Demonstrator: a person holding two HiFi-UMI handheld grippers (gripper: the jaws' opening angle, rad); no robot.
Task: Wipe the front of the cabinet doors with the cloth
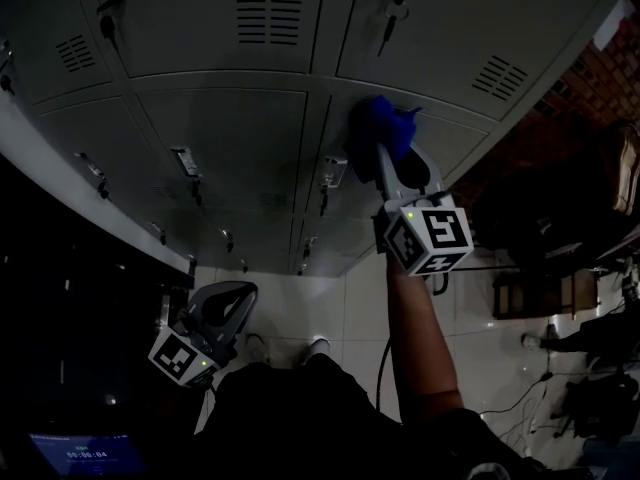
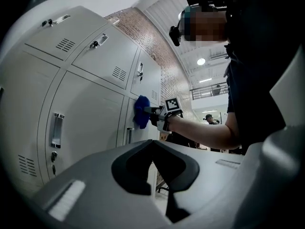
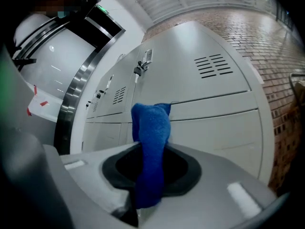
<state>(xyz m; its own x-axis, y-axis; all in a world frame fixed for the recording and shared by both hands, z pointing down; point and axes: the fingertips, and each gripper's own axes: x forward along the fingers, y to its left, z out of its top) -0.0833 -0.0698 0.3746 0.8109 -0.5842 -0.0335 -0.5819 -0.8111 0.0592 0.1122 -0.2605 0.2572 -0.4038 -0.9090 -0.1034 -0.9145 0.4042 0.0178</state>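
While one arm (image 1: 415,338) extends, right gripper (image 1: 382,150) presses cloth (image 1: 385,123) against door (image 1: 452,133).

A blue, fuzzy cloth (image 3: 151,142) is pinched between the jaws of the right gripper (image 3: 149,175). It is bunched into an upright fold that sticks out past the tips. Its free end presses against the grey metal cabinet doors (image 1: 215,128) straight ahead of that gripper, at a horizontal seam between two doors. The doors are closed, with slotted vents and handles.
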